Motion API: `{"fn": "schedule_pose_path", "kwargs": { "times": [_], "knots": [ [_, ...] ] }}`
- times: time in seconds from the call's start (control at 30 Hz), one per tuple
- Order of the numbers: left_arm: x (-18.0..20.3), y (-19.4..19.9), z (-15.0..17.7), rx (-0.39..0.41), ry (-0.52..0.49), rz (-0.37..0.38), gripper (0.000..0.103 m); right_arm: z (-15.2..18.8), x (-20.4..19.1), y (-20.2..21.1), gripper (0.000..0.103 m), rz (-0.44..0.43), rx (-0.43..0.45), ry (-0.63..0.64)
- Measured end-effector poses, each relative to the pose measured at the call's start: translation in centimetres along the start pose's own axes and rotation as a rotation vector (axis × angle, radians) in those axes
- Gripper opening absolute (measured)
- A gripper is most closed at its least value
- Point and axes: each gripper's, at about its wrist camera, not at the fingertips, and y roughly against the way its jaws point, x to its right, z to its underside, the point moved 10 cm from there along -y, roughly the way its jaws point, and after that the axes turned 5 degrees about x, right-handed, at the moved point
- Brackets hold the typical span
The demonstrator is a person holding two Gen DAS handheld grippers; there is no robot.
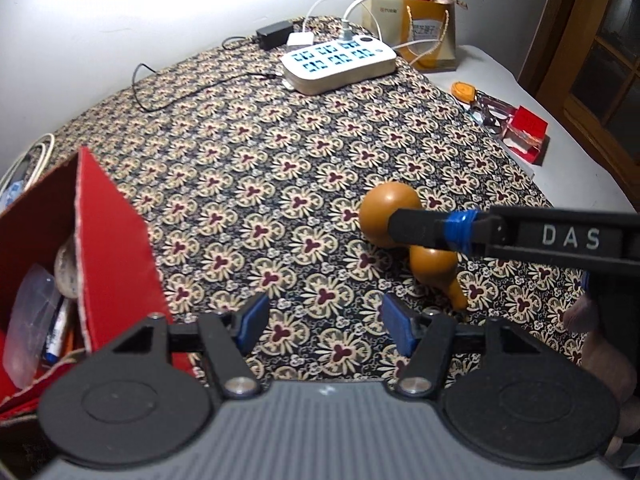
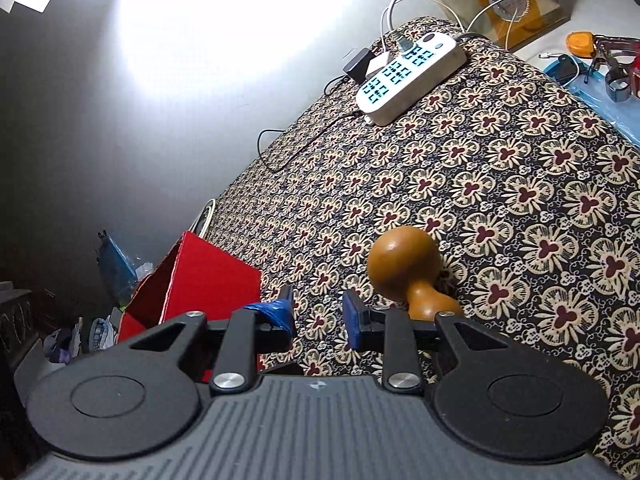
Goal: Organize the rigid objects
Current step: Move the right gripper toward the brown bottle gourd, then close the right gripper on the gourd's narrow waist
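Note:
A brown wooden gourd (image 1: 386,210) lies on the flowered cloth (image 1: 260,152); it also shows in the right wrist view (image 2: 404,264). My left gripper (image 1: 324,320) is open and empty, just in front of and left of the gourd. My right gripper (image 2: 318,314) is open and empty; the gourd lies just beyond its right finger, outside the jaws. In the left wrist view one right finger (image 1: 420,226) crosses in front of the gourd. An open red box (image 1: 108,240) with several items inside stands at the left; it also shows in the right wrist view (image 2: 200,280).
A white power strip (image 1: 340,62) with plugs and cables lies at the back of the cloth. A gold gift bag (image 1: 430,36) stands behind it. An orange tape measure (image 1: 464,90), tools and a small red box (image 1: 526,132) lie on the white surface at right.

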Motion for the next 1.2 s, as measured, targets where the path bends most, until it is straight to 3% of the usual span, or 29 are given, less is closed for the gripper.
{"fn": "schedule_pose_path", "kwargs": {
  "times": [0.5,0.73,1.2],
  "knots": [
    [2.8,-5.1,1.3,-0.069,0.046,0.232,0.066,-0.7,7.3,-2.1,0.009,0.141,-0.04,-0.053],
    [3.7,-6.0,0.7,-0.067,0.05,0.302,0.067,-0.4,7.4,-3.9,0.008,0.08,-0.103,-0.116],
    [1.3,-8.0,-0.2,-0.072,0.101,0.301,0.067,0.8,5.2,-9.4,0.01,-0.038,-0.274,-0.198]
  ]
}}
